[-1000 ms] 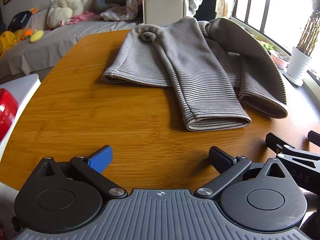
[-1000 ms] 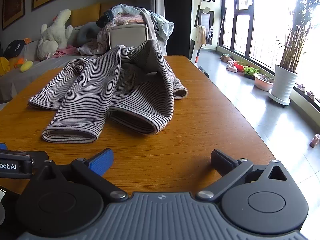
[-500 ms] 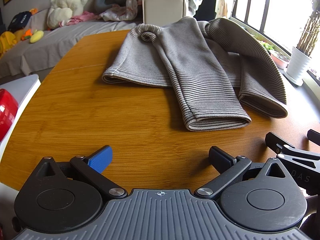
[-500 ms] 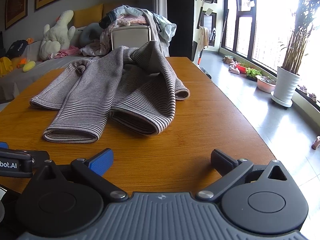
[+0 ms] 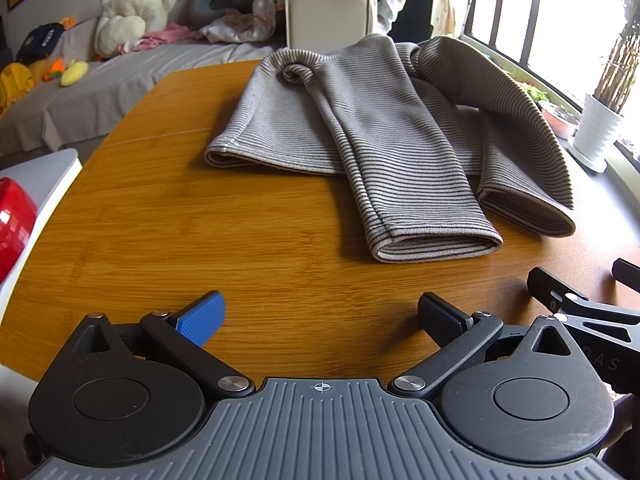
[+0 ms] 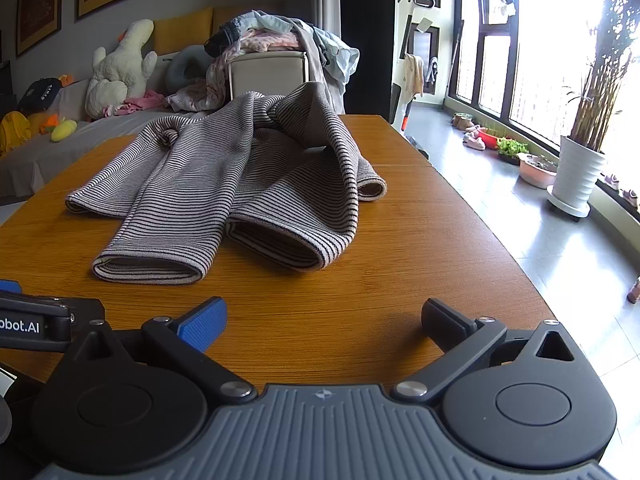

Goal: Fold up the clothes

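Observation:
A grey striped sweater point(image 5: 372, 128) lies loosely bunched on the wooden table point(image 5: 200, 232), both sleeves stretched toward me with their cuffs nearest. In the right wrist view the same sweater point(image 6: 224, 184) fills the table's left half. My left gripper point(image 5: 320, 316) hovers open over bare wood, well short of the nearer cuff point(image 5: 436, 240). My right gripper point(image 6: 324, 320) is open too, empty, a short way before the two cuffs. Each gripper shows at the edge of the other's view.
Behind the table stands a beige chair point(image 6: 266, 76) piled with clothes, beside a grey sofa point(image 5: 80, 96) with plush toys. A red object point(image 5: 12, 220) sits on a white surface at the left. A white potted plant point(image 6: 580, 176) stands on the floor by the windows.
The right wrist view has shifted slightly, the sweater sitting a little further right and lower in frame. The left gripper and the sweater have not moved.

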The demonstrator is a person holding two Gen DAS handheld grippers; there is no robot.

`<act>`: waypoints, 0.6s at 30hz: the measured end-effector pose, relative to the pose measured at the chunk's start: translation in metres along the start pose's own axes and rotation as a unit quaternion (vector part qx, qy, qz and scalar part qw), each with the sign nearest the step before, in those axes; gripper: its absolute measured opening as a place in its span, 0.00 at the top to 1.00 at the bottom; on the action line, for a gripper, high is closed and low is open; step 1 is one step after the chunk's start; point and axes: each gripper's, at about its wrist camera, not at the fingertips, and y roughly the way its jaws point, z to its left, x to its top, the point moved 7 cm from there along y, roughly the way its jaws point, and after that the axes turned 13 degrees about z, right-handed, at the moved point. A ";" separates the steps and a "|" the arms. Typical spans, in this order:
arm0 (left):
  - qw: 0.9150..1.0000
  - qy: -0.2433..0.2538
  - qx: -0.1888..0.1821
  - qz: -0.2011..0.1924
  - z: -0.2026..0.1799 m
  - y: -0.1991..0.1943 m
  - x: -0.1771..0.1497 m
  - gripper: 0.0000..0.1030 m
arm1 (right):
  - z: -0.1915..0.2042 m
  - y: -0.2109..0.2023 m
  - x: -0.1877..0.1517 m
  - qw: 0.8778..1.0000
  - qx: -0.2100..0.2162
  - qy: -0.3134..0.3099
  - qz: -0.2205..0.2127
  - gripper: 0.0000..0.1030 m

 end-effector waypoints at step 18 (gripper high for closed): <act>1.000 0.002 0.000 -0.001 0.000 0.000 0.001 0.00 | 0.000 0.000 0.000 1.000 0.002 -0.002 -0.001 0.00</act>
